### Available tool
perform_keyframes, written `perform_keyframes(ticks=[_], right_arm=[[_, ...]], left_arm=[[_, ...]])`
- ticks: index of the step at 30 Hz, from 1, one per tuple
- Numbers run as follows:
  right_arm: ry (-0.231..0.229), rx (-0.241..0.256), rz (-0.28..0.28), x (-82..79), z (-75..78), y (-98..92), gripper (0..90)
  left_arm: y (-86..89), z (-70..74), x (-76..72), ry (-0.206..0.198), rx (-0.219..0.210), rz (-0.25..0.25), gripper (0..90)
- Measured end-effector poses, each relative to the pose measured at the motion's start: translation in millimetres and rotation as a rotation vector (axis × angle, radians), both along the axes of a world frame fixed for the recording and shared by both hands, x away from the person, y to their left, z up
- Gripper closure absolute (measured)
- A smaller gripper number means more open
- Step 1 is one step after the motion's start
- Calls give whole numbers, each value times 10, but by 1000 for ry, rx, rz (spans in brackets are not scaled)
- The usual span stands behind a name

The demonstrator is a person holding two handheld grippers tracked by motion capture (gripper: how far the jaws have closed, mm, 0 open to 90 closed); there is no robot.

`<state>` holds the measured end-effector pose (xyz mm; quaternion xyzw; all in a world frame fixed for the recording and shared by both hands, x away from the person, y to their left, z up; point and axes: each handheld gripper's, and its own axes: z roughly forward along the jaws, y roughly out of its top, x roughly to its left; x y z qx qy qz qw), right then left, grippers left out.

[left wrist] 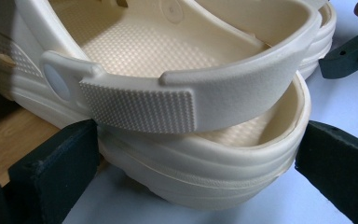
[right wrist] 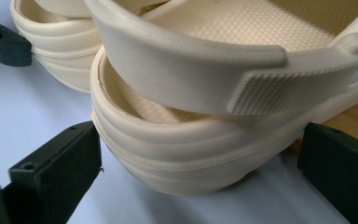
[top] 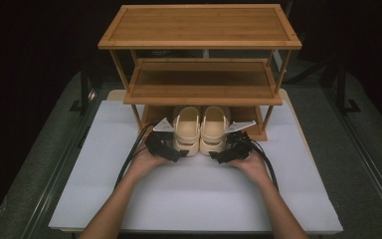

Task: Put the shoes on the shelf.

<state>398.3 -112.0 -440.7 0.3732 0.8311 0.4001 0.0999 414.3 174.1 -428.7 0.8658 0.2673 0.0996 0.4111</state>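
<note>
My left gripper (left wrist: pixel 196 154) has its jaws spread wide around the heel of the left clog (left wrist: pixel 177 93): the left-hand jaw touches the sole's side, while the right-hand jaw stands a little off it, so nothing is clamped. The left gripper view also shows the textured heel strap lying across the heel and the tip of the other gripper at the upper right. My right gripper (right wrist: pixel 200 163) mirrors this at the right clog (right wrist: pixel 223 84), jaws open to either side of its heel, both just beside the sole; whether they touch I cannot tell.

The high view gives what the close views lack: the left gripper (top: pixel 173 149) and right gripper (top: pixel 227 151) sit side by side in my hands, and the left clog (top: pixel 186 130) and right clog (top: pixel 215 130) lie as a pair, toes pointing into the bottom tier of a wooden shoe rack (top: pixel 199 45) at the far edge of the white worktop (top: pixel 194 199), heels on the worktop. The rack's two upper shelves are bare.
</note>
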Motion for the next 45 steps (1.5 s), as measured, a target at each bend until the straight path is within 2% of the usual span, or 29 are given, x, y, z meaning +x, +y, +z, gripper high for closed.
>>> perform_keyframes(ticks=[9,13,20,26,29,34,39,45], right_arm=[[13,-15,-9,188,13,-11,0],[4,-20,-8,259,15,-20,0],[-13,-39,-4,348,17,-33,0],[-15,-27,-18,387,6,-19,0],[-16,-29,-24,406,3,-12,0],[-31,-27,-31,434,-9,-14,0],[-52,-38,-40,450,-6,-16,0],[-63,-55,-55,502,8,-11,0]], left_arm=[[-64,-16,141,-1,-23,41,0],[-76,-27,195,-7,-21,49,0],[-84,-68,252,-22,-43,68,0],[-116,-43,301,-52,-14,77,0],[-132,-23,333,-67,15,69,0],[-165,-45,364,-69,-7,96,0],[-197,-36,423,-84,15,100,3],[-253,-52,478,-110,18,128,19]])
